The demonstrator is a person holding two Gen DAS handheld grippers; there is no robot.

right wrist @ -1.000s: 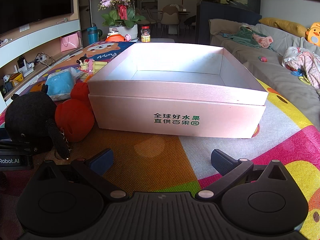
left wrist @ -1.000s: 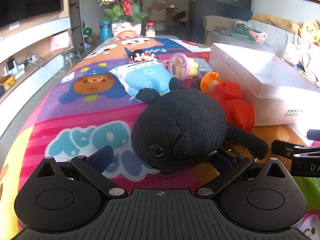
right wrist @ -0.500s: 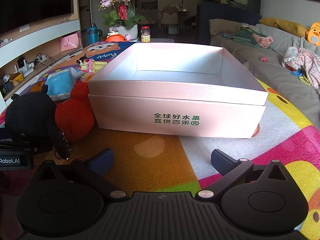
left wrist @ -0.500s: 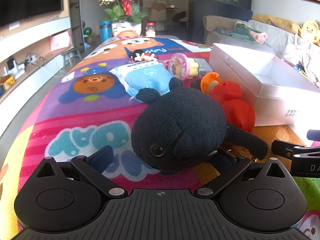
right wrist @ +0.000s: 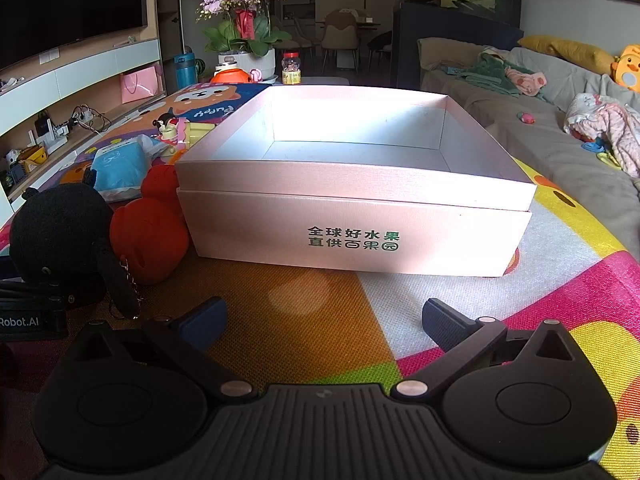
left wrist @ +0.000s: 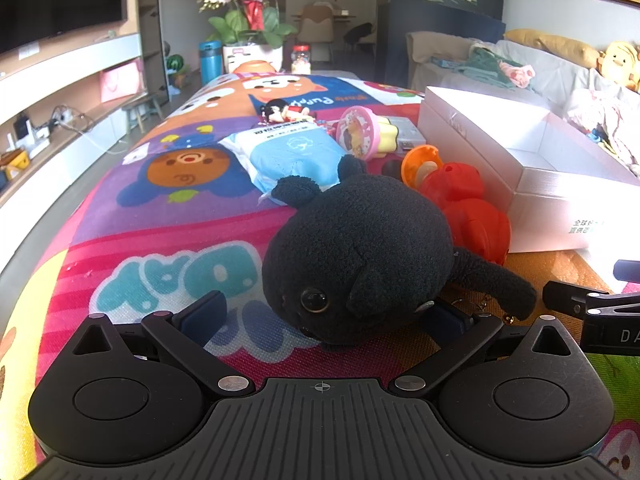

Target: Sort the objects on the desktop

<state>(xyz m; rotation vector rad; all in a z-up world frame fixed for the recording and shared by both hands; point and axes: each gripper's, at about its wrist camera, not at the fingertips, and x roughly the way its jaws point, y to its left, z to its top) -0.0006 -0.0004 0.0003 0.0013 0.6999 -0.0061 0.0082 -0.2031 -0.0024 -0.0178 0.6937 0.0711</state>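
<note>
A black plush toy (left wrist: 360,256) lies on the colourful mat between the spread fingers of my left gripper (left wrist: 324,318), which is open; its right fingertip is partly hidden under the plush. Behind the plush are a red toy (left wrist: 468,208), a blue tissue pack (left wrist: 292,152), a pink round toy (left wrist: 358,136) and a small doll (left wrist: 280,111). An empty pink box (right wrist: 352,240) stands straight ahead of my right gripper (right wrist: 320,322), which is open over the mat and holds nothing. The right wrist view also shows the plush (right wrist: 60,232) and red toy (right wrist: 148,236) left of the box.
A sofa (right wrist: 560,92) with clothes runs along the right. A TV shelf (left wrist: 60,80) lines the left wall. At the far end stand a flower pot (left wrist: 250,46), a blue bottle (left wrist: 211,60) and a jar (right wrist: 291,67). The mat drops off on the left.
</note>
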